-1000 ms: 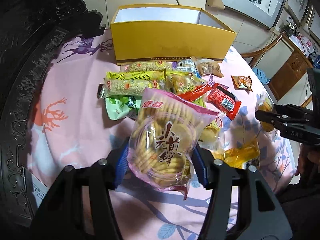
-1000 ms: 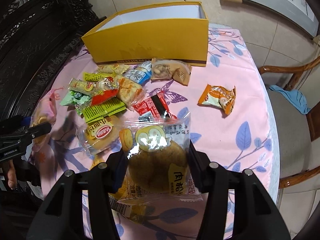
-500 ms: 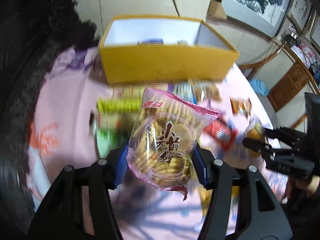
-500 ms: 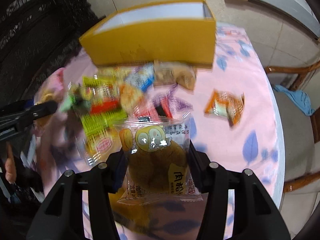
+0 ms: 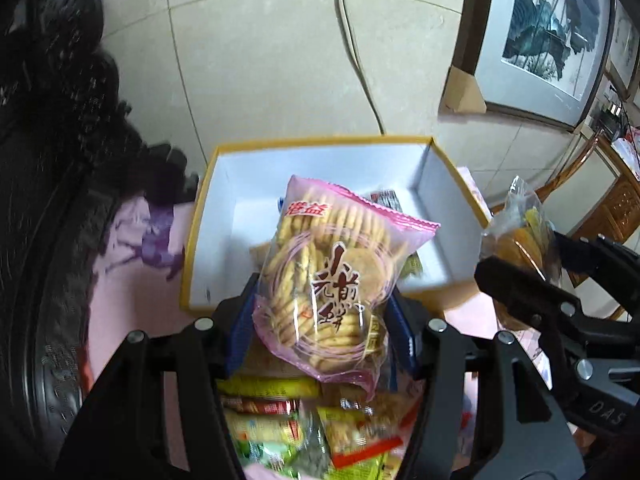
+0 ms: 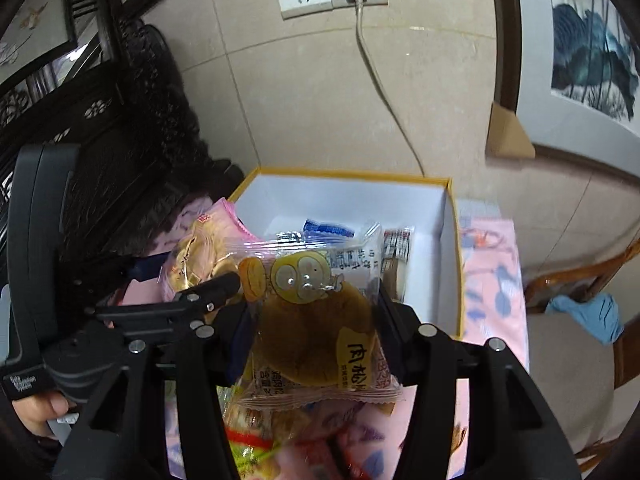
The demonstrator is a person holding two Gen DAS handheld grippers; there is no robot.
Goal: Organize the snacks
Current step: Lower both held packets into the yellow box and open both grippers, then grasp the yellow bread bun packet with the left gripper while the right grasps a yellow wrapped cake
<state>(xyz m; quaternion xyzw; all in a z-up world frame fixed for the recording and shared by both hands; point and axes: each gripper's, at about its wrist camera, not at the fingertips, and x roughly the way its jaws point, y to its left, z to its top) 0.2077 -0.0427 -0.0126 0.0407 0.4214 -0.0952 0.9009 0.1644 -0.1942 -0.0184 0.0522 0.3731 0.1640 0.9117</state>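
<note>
My left gripper (image 5: pixel 320 312) is shut on a pink pack of round biscuits (image 5: pixel 332 288) and holds it over the near edge of the open yellow box (image 5: pixel 200 216). My right gripper (image 6: pixel 316 320) is shut on a clear packet with a brown cake (image 6: pixel 316 320), also above the box's (image 6: pixel 452 240) near edge. A few small packets (image 6: pixel 328 228) lie inside the box. The right gripper and its packet (image 5: pixel 516 232) show at the right of the left wrist view; the left gripper's biscuit pack (image 6: pixel 204 244) shows left in the right wrist view.
Several loose snack packets (image 5: pixel 280 412) lie on the pink tablecloth (image 5: pixel 120 280) below the grippers. A dark carved chair (image 6: pixel 120 128) stands at left. A wall with a socket and cable (image 6: pixel 360 0) is behind the box. A wooden chair with blue cloth (image 6: pixel 588 312) is at right.
Both grippers have lifted and moved forward with their packets, from over the snack pile to above the box. The box interior is now visible.
</note>
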